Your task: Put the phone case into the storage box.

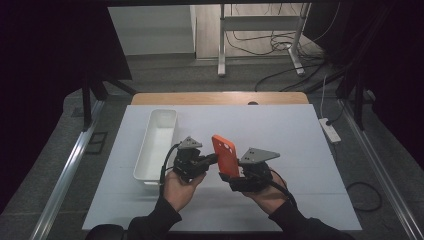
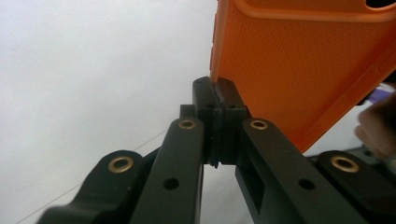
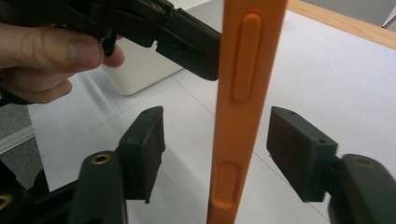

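The orange phone case [image 1: 225,156] stands upright above the table [image 1: 280,130], held in the air between the two grippers, right of the white tray [image 1: 156,142]. In the left gripper view its ribbed back [image 2: 299,70] fills the upper right, and its lower edge is nipped between the tips of the left gripper [image 2: 217,100], whose jaws are pressed tight on that edge. From the right gripper view the case [image 3: 240,93] shows edge-on, a slim strip with a long side button and a shorter one below it; the left gripper [image 3: 205,51] comes in from the upper left and bites the case near the top, with the person's fingers [image 3: 51,51] wrapped around the handle. The right gripper [image 3: 217,154] has its jaws spread wide, one pad on each side of the case, and neither one touches it. In the high view the left gripper [image 1: 212,159] sits just left of the case and the right gripper [image 1: 239,175] just below and right of it, both hands close together, near the tray's front end.
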`<state>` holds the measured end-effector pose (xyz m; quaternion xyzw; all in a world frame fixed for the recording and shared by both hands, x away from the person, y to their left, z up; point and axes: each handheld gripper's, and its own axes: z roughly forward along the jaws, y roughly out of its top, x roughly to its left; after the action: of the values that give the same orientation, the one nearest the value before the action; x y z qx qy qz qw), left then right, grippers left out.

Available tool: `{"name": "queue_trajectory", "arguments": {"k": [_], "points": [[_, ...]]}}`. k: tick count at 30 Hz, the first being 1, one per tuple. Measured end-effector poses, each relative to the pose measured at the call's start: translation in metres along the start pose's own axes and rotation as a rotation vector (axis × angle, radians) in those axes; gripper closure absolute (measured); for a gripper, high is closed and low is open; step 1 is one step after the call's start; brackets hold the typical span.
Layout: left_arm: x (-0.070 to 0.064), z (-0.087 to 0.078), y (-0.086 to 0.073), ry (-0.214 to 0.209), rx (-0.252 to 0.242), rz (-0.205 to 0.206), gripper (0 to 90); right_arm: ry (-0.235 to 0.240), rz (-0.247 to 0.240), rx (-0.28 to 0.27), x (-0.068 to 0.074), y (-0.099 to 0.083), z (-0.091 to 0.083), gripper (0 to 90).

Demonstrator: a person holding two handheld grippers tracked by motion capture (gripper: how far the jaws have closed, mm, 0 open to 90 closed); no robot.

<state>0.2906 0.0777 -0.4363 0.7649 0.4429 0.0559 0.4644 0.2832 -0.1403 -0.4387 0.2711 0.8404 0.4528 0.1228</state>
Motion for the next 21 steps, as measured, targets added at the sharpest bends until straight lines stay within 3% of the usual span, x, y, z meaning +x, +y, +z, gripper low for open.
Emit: {"name": "queue_trajectory", "arguments": {"k": [7, 21], "points": [[0.008, -0.003, -0.001, 0.042, -0.002, 0.001, 89.3, 0.018, 0.017, 0.024, -0.006, 0.000, -0.003, 32.1], [0.023, -0.009, 0.001, 0.091, -0.010, 0.006, 89.3, 0.002, 0.065, 0.037, -0.024, -0.008, -0.018, 22.7]]}}
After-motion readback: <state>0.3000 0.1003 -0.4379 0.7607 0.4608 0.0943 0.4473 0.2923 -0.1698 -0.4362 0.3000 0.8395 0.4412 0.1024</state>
